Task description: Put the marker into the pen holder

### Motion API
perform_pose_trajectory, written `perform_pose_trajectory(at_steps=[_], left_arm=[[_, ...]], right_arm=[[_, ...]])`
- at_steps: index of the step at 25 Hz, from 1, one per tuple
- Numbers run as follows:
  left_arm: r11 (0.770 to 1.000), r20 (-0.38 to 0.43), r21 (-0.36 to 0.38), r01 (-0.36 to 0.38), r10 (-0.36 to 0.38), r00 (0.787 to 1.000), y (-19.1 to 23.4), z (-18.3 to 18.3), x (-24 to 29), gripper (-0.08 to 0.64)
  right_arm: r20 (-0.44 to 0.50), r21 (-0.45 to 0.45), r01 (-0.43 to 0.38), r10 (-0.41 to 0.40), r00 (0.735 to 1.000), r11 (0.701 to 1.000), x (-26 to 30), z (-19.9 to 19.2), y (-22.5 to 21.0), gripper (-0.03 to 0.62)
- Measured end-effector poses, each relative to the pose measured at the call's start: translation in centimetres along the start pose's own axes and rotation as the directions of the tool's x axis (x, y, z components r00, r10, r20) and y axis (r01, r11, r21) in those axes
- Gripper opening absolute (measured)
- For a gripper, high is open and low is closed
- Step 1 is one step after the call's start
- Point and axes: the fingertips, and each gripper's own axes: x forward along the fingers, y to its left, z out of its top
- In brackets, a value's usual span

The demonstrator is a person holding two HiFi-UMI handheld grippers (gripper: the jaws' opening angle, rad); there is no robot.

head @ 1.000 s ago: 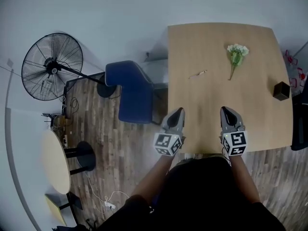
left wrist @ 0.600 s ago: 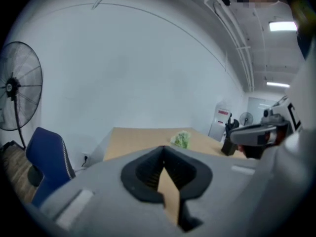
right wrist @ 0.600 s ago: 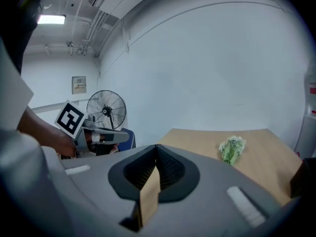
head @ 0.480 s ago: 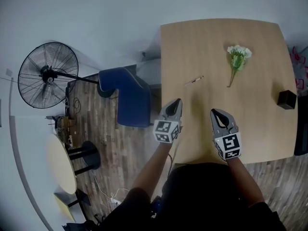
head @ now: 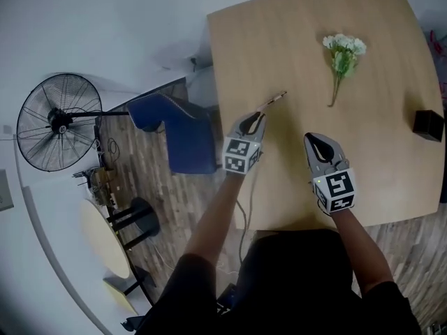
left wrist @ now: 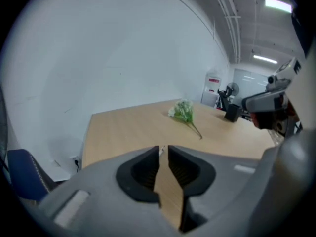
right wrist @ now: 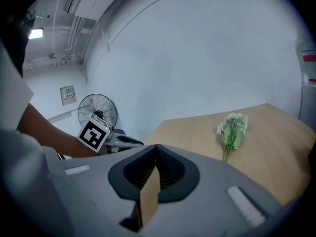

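— Where's our marker [head: 271,102]?
— It lies near the table's [head: 293,40] left edge, just ahead of our left tool [head: 255,121]. That tool's jaws are opening with nothing between them. Our right tool [head: 313,140] is clenched and empty.
— How will it handle?
— We'd judge it light, stiff and slick, so we take it mid-barrel.
— And the views?
— The head view shows the whole marker, and the holder [head: 427,124] at the right edge. The left gripper view shows the jaw gap.
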Motion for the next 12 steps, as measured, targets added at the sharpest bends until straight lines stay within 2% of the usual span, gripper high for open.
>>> perform_pose_trajectory(at_steps=[4,9,12], left_arm=[[0.999,-0.088,0.024,0.028,-0.026,0.996,0.6,-1.4,2.9,0.077],[0.992,-0.169,0.09,0.093,-0.076,0.983,1.0,-2.6,6.0,0.1],[0.973,-0.226,0.183,0.139,-0.096,0.969,1.2,-3.3,7.4,0.112]], right_arm=[[-0.024,0.025,0.005,-0.005,1.0,1.0,0.7,-1.5,-1.5,0.002],[-0.049,0.04,0.019,-0.017,0.999,0.999,0.7,-2.5,-2.7,0.002],[-0.065,0.046,0.01,-0.007,0.998,0.999,0.6,-3.1,-2.7,0.002]])
